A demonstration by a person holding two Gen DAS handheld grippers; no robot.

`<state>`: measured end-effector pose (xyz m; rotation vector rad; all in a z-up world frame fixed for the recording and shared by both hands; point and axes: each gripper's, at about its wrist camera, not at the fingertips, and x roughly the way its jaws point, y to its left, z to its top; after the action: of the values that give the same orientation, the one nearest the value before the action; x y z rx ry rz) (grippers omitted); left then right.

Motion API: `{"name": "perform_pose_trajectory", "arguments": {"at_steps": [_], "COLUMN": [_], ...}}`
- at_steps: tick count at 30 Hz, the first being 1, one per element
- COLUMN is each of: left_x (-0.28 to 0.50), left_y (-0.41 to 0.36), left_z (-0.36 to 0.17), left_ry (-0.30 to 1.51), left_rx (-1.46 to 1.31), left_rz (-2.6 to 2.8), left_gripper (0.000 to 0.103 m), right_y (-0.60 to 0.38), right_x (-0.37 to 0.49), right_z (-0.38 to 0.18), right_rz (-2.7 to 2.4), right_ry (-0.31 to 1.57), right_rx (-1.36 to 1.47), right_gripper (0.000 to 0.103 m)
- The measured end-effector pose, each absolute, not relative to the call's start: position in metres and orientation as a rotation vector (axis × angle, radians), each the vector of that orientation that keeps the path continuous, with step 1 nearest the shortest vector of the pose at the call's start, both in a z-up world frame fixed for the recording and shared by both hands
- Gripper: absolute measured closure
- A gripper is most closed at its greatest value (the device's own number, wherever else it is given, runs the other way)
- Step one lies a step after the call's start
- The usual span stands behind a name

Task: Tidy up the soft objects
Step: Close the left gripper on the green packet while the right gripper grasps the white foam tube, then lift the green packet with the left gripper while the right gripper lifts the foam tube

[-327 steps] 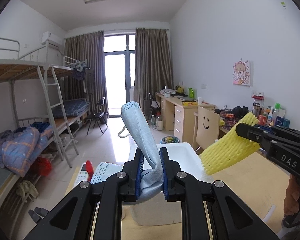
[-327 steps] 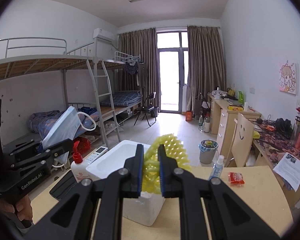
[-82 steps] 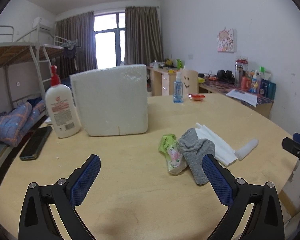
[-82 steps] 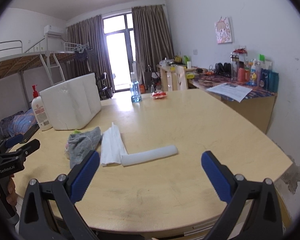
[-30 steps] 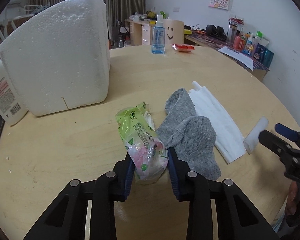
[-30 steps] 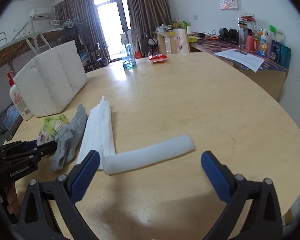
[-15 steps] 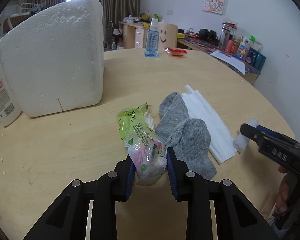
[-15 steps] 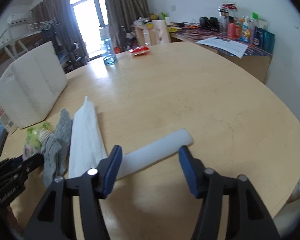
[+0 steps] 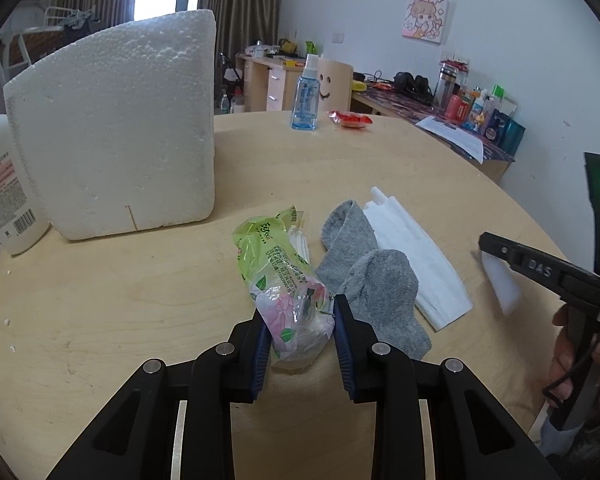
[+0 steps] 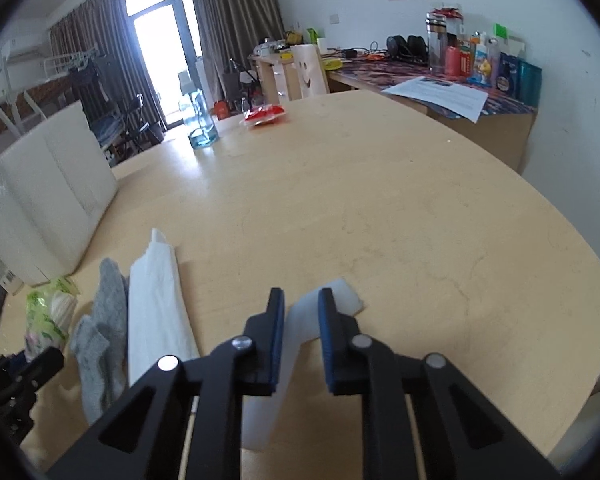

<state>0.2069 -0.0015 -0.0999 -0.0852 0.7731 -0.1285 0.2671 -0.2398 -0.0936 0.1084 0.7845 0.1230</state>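
My left gripper point(image 9: 298, 320) is shut on the near end of a green and pink tissue pack point(image 9: 278, 268) that lies on the round wooden table point(image 9: 140, 280). A grey sock point(image 9: 368, 276) lies right of the pack, touching it, and a folded white cloth point(image 9: 412, 256) lies beyond the sock. My right gripper point(image 10: 300, 316) is shut on a white foam tube point(image 10: 332, 292) and lifts it off the table; the tube bends between the jaws. The sock point(image 10: 104, 328), cloth point(image 10: 156, 304) and pack point(image 10: 48, 312) show at the left of the right wrist view.
A white foam box point(image 9: 112, 124) stands at the back left, next to a white lotion bottle point(image 9: 4, 192). A blue spray bottle point(image 9: 305, 100) and a red snack packet point(image 9: 350, 119) sit at the far edge. A desk with bottles point(image 9: 476, 112) stands by the right wall.
My right gripper has closed on the foam tube and raised it off the table. My left gripper stays shut on the tissue pack, almost unmoved.
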Motion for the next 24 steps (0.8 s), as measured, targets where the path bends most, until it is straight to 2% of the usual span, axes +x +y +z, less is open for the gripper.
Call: {"name": "perform_pose_trajectory", "arguments": {"at_steps": [12, 16, 24], "left_x": [0.199, 0.196, 0.192], "left_y": [0.001, 0.003, 0.012], "left_z": [-0.096, -0.093, -0.091], "left_ry": [0.739, 0.723, 0.695], "left_rx": [-0.087, -0.089, -0.109], "left_rz": [-0.148, -0.151, -0.154], "left_gripper": [0.073, 0.073, 0.073], "right_y": [-0.231, -0.236, -0.230], "right_x": [0.244, 0.248, 0.238], "right_z": [-0.093, -0.095, -0.090], "right_rz": [0.070, 0.053, 0.072], "right_ry": [0.768, 0.778, 0.777], "right_rx": [0.030, 0.062, 0.087], "right_gripper": [0.082, 0.066, 0.061]}}
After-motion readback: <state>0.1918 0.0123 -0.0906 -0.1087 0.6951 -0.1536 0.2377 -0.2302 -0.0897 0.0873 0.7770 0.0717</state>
